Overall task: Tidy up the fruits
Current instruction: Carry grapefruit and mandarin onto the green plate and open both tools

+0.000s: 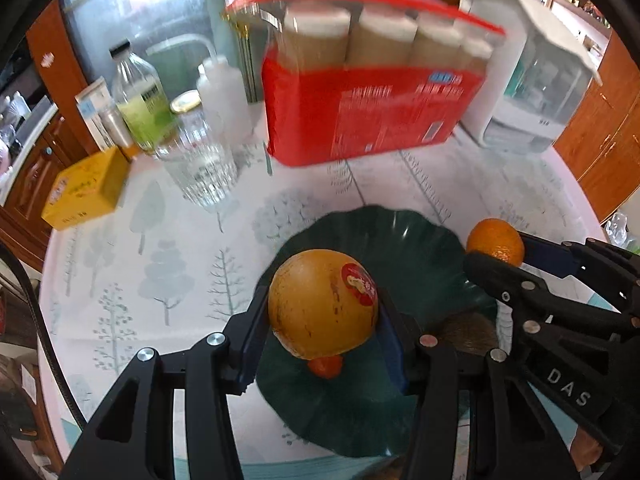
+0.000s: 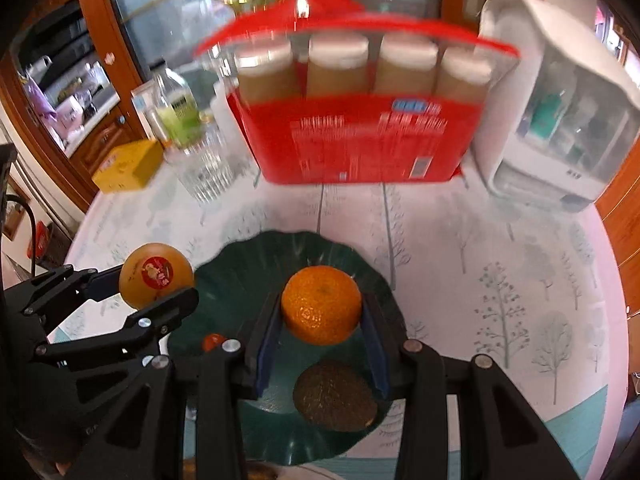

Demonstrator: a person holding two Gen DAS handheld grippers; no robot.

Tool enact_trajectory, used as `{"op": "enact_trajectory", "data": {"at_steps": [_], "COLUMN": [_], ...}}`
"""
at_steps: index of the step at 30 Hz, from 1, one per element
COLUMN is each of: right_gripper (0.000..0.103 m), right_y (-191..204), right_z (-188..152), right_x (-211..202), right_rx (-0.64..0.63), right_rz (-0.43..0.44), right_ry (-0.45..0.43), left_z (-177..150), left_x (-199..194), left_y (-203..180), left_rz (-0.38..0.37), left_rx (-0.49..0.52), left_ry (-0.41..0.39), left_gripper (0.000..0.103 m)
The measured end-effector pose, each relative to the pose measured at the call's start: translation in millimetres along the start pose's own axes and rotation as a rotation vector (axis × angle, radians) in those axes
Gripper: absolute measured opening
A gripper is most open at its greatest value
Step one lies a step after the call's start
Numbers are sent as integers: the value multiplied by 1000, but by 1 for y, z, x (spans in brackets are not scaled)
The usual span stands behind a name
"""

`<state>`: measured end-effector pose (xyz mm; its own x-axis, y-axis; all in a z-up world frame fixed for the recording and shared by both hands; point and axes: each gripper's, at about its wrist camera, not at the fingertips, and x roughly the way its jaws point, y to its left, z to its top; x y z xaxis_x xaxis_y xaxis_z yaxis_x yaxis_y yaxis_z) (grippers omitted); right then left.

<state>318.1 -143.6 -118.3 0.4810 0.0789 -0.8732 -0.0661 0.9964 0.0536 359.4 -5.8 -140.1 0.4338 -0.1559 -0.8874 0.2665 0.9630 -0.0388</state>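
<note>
My left gripper (image 1: 322, 316) is shut on a yellow fruit with a red sticker (image 1: 320, 304) and holds it above the dark green scalloped plate (image 1: 400, 240). My right gripper (image 2: 320, 308) is shut on an orange (image 2: 322, 304) above the same plate (image 2: 240, 264). A brown avocado (image 2: 334, 396) and a small red fruit (image 2: 212, 342) lie on the plate. In the left wrist view the orange (image 1: 496, 240) and right gripper (image 1: 500, 258) show at the right; the small red fruit (image 1: 326, 366) peeks from under the yellow fruit. In the right wrist view the left gripper (image 2: 160, 286) holds the yellow fruit (image 2: 156, 280).
A red pack of cups (image 1: 372, 80) stands behind the plate, a white appliance (image 1: 532, 72) at the back right. A glass (image 1: 200, 164), bottles (image 1: 140, 96) and a yellow box (image 1: 86, 188) stand at the back left. The tablecloth (image 1: 160, 280) has a tree print.
</note>
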Motion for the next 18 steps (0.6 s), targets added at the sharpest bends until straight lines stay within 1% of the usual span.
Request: {"op": "enact_trajectory", "data": {"at_steps": [7,12,14,15,16,17,18], "right_gripper": [40,40,41,41,42,43,43], "right_y": [5,11,13,13,12,11,9], "right_z": [-5,-9,-10,-11,-11,-11,-11], "right_x": [39,52,54,54,54,53,52], "right_rx": [-34,-81,-101,-107,-113,-115,-111], "right_rz": [-6,-22,-38,-56,-67,-69,-64], "right_ry": [54,62,58,53,41,35,28], "left_z": [-5,-6,-6,-6,-6,-6,-5], "left_x": [43,57,57,56,55,52,50], "left_y": [9,14,14,14,15,16,19], "left_rz": [9,21,34,33,45,59,74], "left_rx": [-9,-2,3,3,-2,-9,-23], "left_ry": [43,49,34,23,12,1,-12], "left_gripper": [49,50,52,56,63,68,77]}}
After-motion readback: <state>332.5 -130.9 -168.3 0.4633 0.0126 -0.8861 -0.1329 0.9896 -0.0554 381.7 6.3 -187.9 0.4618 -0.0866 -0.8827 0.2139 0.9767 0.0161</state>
